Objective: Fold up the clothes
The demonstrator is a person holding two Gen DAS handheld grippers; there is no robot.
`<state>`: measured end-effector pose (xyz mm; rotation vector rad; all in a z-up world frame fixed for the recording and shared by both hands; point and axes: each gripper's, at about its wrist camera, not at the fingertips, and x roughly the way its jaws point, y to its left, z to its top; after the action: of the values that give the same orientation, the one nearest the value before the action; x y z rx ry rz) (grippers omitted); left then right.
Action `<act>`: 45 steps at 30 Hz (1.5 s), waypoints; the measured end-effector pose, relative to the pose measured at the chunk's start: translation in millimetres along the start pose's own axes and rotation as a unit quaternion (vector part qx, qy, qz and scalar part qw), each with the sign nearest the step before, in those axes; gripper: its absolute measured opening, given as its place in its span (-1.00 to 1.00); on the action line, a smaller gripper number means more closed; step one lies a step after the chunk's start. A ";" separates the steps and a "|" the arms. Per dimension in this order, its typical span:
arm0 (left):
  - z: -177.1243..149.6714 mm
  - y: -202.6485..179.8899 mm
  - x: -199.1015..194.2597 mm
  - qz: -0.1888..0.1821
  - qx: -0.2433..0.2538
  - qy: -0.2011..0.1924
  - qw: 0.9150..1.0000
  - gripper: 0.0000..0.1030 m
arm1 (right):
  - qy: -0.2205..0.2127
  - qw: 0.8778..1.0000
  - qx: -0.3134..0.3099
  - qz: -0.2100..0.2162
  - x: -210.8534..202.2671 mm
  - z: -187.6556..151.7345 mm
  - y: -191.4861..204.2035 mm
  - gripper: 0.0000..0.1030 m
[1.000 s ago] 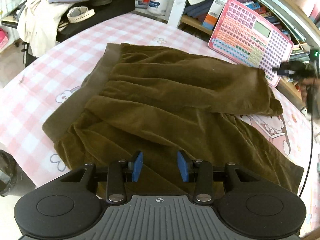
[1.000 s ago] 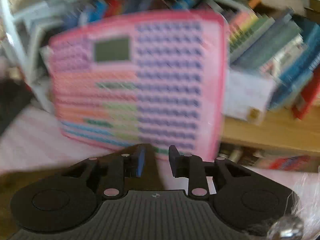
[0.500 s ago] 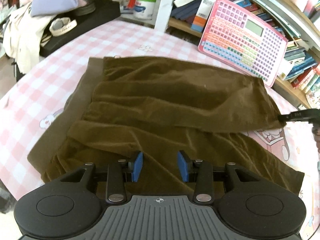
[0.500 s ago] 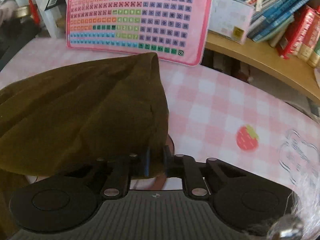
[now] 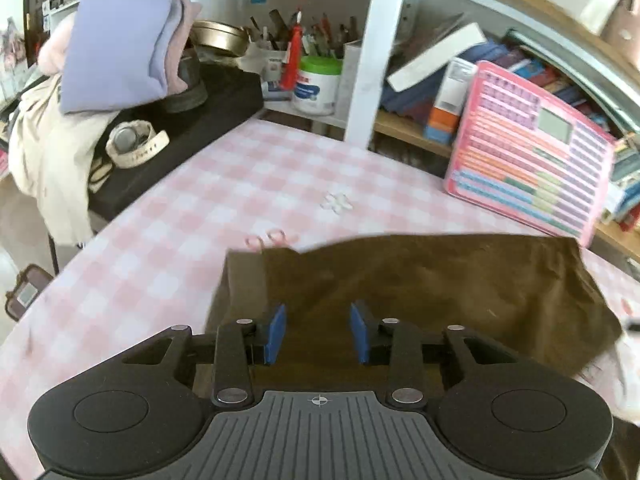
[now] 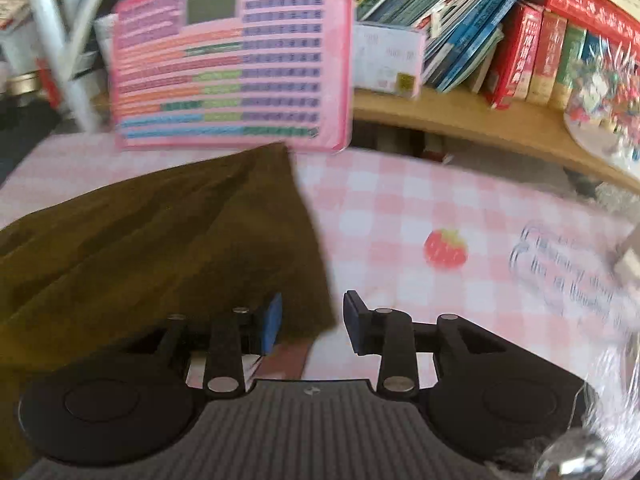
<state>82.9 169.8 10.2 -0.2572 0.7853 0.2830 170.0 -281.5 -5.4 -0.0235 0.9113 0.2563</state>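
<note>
A brown velvety garment [image 5: 440, 280] lies on the pink checked tablecloth [image 5: 200, 220]. In the left wrist view my left gripper [image 5: 318, 332] hangs over the garment's near-left part. Its blue pads [image 5: 276, 334] are apart and closing in, with the cloth showing below the gap and neither pad pressing on it. In the right wrist view the garment [image 6: 160, 240] fills the left half. Its right corner lies between the jaws of my right gripper [image 6: 314, 326]. Those jaws are opening and the pads stand clear of the cloth.
A pink keyboard toy [image 5: 528, 152] leans against the bookshelf [image 6: 520, 40] behind the table. At the far left is a black stand with a white watch [image 5: 136, 144] and folded lavender clothes [image 5: 116, 36]. Clear plastic [image 6: 568, 272] lies at the right.
My right gripper was shut on the garment's right corner half a second ago and has let it go. My left gripper has travelled forward over the garment toward its far edge.
</note>
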 end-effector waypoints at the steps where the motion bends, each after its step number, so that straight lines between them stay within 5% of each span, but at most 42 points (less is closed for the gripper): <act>1: 5.4 2.7 9.4 -0.001 0.002 0.003 1.000 -0.37 | 0.004 1.000 -0.002 0.007 -9.8 -10.8 4.8 -0.36; 8: 13.9 15.7 76.3 -0.005 0.021 0.051 0.998 -0.73 | 0.045 0.997 0.063 -0.014 -59.7 -90.7 23.3 -0.33; 14: 31.6 37.7 97.8 0.023 -0.037 0.034 0.998 -0.72 | 0.040 0.996 0.074 -0.043 -88.7 -124.2 48.2 -0.33; 22: 14.0 53.9 16.1 -0.065 0.003 -0.010 0.998 -0.70 | 0.006 0.993 0.089 -0.076 -109.4 -134.6 67.6 -0.33; 26: -28.0 67.6 -26.1 -0.110 0.033 0.011 0.993 -0.70 | 0.006 0.992 0.090 -0.087 -115.6 -154.5 90.6 -0.39; 31: -84.2 83.2 -30.6 -0.083 0.058 0.062 0.993 -0.71 | 0.009 0.992 0.068 -0.105 -109.1 -174.4 114.1 -0.57; 36: -94.8 96.5 -47.9 -0.099 0.013 0.054 0.994 -0.71 | 0.016 0.985 0.089 -0.148 -93.6 -171.5 97.6 -0.61; 40: -89.6 97.6 -74.0 -0.125 0.005 0.010 0.992 -0.68 | -0.014 0.988 0.103 -0.116 -107.5 -154.2 93.5 -0.61; 45: -94.2 101.2 -66.8 -0.100 -0.018 0.017 0.995 -0.68 | 0.006 0.989 0.094 -0.114 -84.5 -147.7 95.4 -0.82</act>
<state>-58.5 222.7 -17.8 -0.3732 0.7818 0.1039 -16.3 -225.7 -21.6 0.0462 0.9325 -0.0424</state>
